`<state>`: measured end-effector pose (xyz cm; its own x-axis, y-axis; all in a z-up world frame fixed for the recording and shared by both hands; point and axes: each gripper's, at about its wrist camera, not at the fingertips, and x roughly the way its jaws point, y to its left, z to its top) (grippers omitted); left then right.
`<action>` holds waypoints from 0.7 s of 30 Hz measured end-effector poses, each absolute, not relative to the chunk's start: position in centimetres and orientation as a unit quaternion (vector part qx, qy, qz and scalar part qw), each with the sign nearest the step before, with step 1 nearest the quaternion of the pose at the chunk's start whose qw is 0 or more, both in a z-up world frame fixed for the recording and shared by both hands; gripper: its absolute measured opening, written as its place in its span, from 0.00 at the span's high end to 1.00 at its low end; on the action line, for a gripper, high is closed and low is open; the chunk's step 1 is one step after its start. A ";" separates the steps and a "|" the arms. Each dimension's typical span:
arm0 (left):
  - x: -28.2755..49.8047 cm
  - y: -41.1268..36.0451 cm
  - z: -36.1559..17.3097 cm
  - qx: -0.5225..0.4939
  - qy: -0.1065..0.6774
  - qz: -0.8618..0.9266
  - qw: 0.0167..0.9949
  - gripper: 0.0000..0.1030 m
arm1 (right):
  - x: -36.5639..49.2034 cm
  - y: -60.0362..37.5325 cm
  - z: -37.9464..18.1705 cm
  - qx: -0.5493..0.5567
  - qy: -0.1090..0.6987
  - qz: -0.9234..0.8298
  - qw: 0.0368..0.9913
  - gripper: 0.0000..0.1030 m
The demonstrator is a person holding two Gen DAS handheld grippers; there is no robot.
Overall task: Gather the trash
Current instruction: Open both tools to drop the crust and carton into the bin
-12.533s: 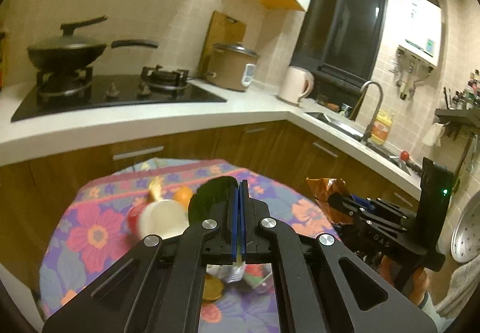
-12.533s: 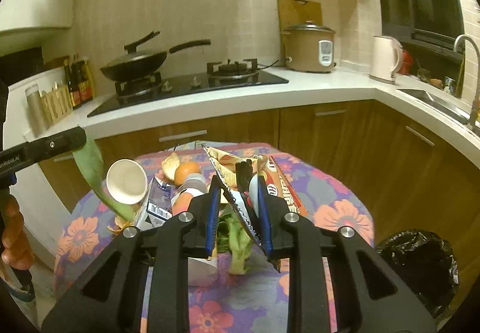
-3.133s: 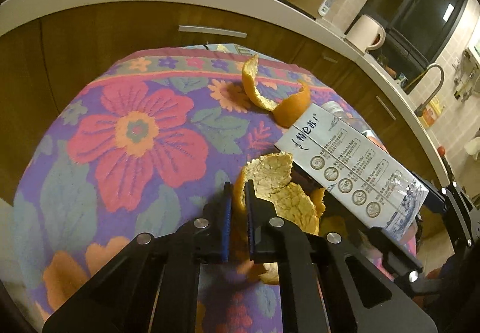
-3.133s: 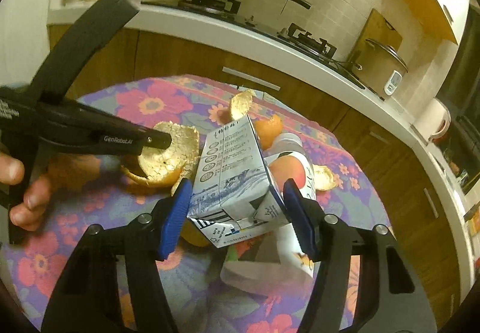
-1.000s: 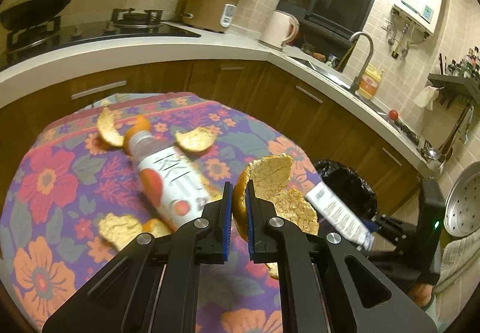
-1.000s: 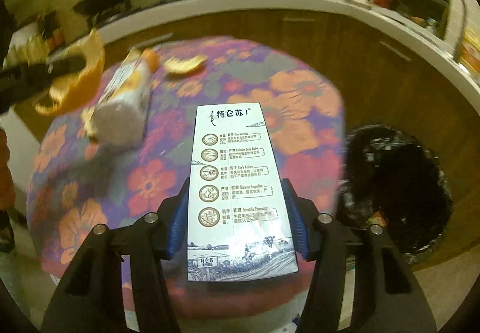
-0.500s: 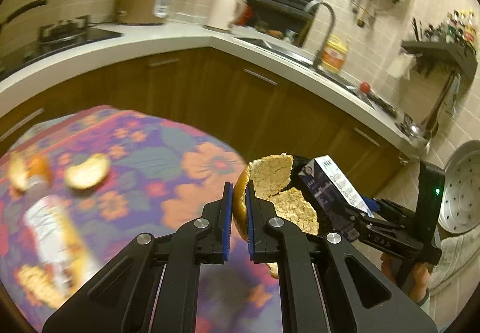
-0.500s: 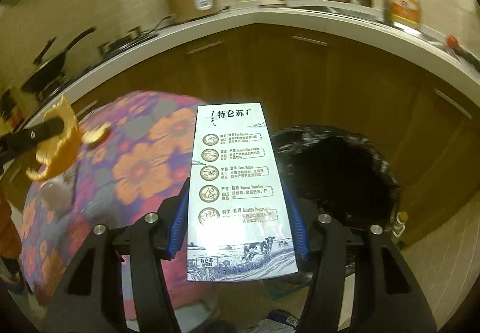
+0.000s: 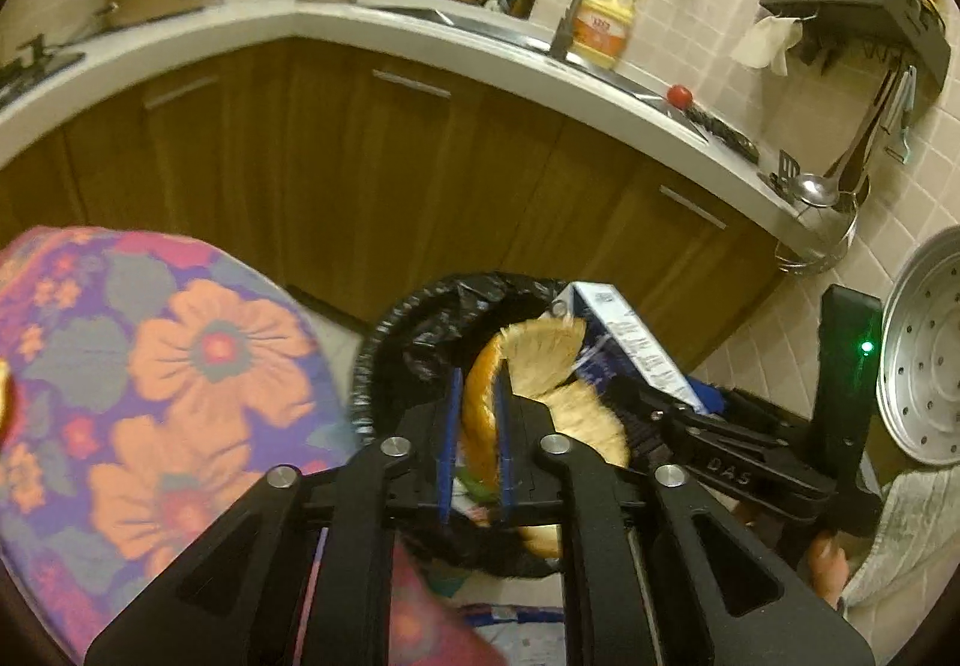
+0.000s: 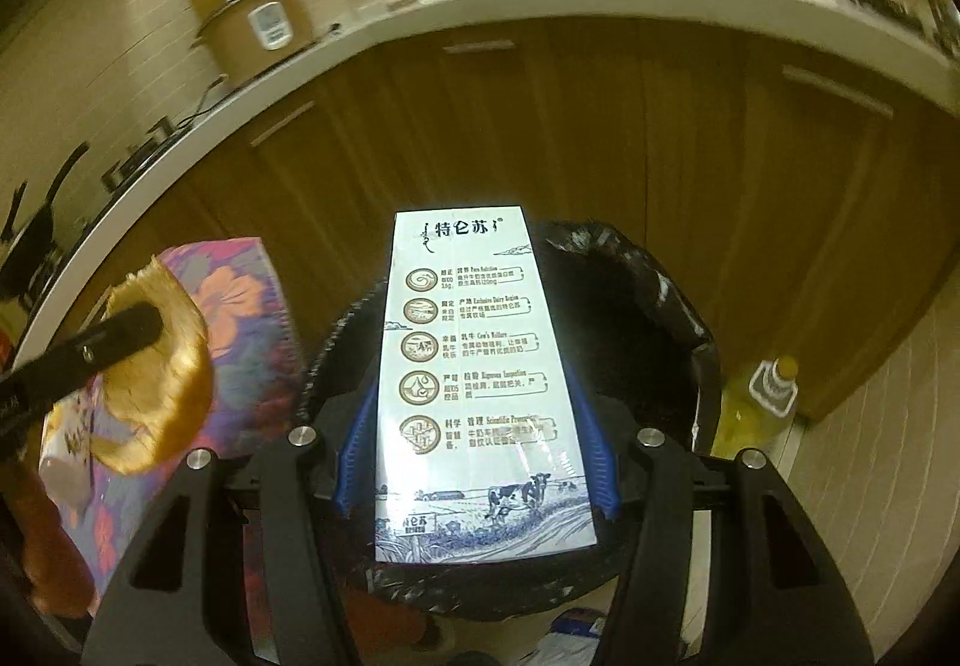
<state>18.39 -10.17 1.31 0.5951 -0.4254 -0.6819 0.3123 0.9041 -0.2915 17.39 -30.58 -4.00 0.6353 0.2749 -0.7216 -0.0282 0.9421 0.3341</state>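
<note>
Left gripper [image 9: 477,426] clamped on a curled piece of orange peel [image 9: 528,360]: orange rind facing out, pale fibrous pith facing in, edges ragged, the peel standing above the blue finger pads and spreading to the right of them. Peel held over the near rim of a bin lined with a black bag [image 9: 420,324]. Right gripper [image 10: 477,426] closed against both long sides of a milk carton [image 10: 474,366], a tall white box printed with a heading in Chinese characters, a column of five round brown icons with captions, and a blue drawing of cows in a field along the bottom. Carton held lengthwise above the open mouth of the same bin [image 10: 672,294], its far end reaching past the back rim in the right wrist view; in the left wrist view the carton [image 9: 624,336] just right of the peel, tilted, its dark blue side showing. Peel [image 10: 156,366] in the right wrist view to the left of the bin, in front of a flowered tablecloth [image 10: 252,306]. Tablecloth [image 9: 180,366] just left of the bin, with wooden cabinets [image 9: 372,174] behind. A yellow bottle [image 10: 762,408] standing on the floor to the right of the bin.
</note>
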 end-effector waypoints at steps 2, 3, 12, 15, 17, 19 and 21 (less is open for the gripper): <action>18.4 -10.7 0.7 -0.071 0.401 -0.205 0.890 0.63 | 17.7 -31.3 -4.9 0.164 0.429 0.087 0.884 0.39; 18.1 -11.0 0.4 -0.066 0.398 -0.207 0.892 0.62 | 17.7 -31.4 -5.2 0.167 0.431 0.086 0.883 0.39; 15.5 -10.1 0.6 -0.054 0.367 -0.195 0.908 0.62 | 16.5 -29.9 -5.0 0.127 0.422 0.081 0.894 0.39; 14.6 -9.2 1.5 -0.063 0.352 -0.191 0.914 0.62 | 15.7 -28.1 -3.4 0.111 0.402 0.098 0.903 0.39; 13.7 -8.1 2.3 -0.072 0.342 -0.189 0.918 0.62 | 15.2 -26.7 -2.1 0.103 0.388 0.114 0.909 0.39; 12.4 -6.4 3.5 -0.083 0.328 -0.182 0.923 0.62 | 14.5 -24.7 -0.6 0.092 0.370 0.135 0.914 0.39; 11.2 -4.7 4.6 -0.091 0.316 -0.170 0.929 0.62 | 13.8 -22.6 0.7 0.083 0.356 0.156 0.918 0.39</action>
